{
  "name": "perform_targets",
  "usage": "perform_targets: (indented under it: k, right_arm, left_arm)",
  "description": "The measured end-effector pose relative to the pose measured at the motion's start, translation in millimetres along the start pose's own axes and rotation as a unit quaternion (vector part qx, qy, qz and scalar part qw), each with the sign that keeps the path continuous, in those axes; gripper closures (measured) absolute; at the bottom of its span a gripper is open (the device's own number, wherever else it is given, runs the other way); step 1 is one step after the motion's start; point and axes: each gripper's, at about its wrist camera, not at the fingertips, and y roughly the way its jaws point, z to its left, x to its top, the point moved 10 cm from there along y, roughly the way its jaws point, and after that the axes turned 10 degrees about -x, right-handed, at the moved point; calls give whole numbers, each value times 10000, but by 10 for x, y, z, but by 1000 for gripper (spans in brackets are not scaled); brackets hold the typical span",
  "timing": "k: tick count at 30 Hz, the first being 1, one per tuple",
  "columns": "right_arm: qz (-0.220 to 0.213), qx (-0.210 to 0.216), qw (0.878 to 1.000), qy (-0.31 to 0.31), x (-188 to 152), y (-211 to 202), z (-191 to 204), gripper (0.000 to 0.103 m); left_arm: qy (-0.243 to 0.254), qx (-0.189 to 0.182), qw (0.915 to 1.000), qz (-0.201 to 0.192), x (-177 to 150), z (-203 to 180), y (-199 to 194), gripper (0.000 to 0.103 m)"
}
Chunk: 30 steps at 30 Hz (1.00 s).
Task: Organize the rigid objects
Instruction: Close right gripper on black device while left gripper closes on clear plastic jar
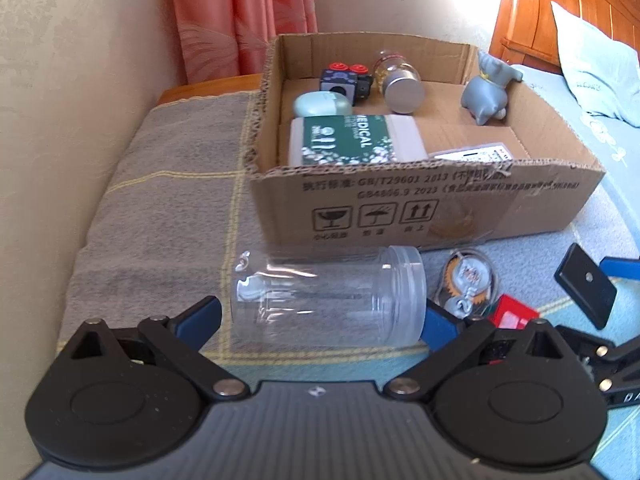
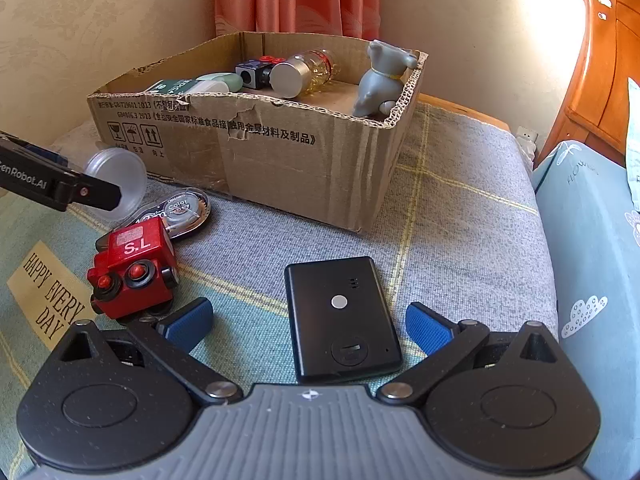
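Lying sideways between the spread fingers of the left claw (image 1: 322,320), a clear jar (image 1: 328,296) needs a centred, gentle squeeze before lifting into the cardboard box (image 1: 420,208) ahead, while the open right claw (image 2: 308,326) straddles a black card device (image 2: 340,316).

A home bedroom: wooden headboard (image 1: 532,12), pillow (image 1: 592,68), pink curtains (image 1: 244,20), blanket-covered bed (image 2: 460,216).

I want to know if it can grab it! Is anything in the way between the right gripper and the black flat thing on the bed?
No, nothing visible blocks it. The black flat device lies bare on the blanket, right between the open fingers of the right gripper. The red toy sits off to the side.
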Motion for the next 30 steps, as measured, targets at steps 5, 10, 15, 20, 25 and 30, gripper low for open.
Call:
perform_targets:
  k: [5,10,15,20,25,30]
  right_arm:
    - [63,302,9989,-366,-24,-41,64,0]
    - [106,492,9967,-630,-3,-29,108,0]
    - [66,552,9956,-748,29,-17,85,8]
    - [53,529,9958,-744,69,-24,15,20]
    - [34,540,9960,-717,72,-22,-54,31]
    - [26,547,9955,-775,52,-48,-87,36]
  left_arm:
    - [-28,162,9999,-22,-63,105,-74,2]
    - [-92,95,9999,-33,-60,109,-53,2]
    - [-93,54,9999,-83,-39,82,-59,2]
    - [-116,71,9999,-83,-29,93,-51,2]
    - [-131,60,9998,-113,-10,92,-62,2]
    - [-101,55,9999,-122,12,63,-69,2]
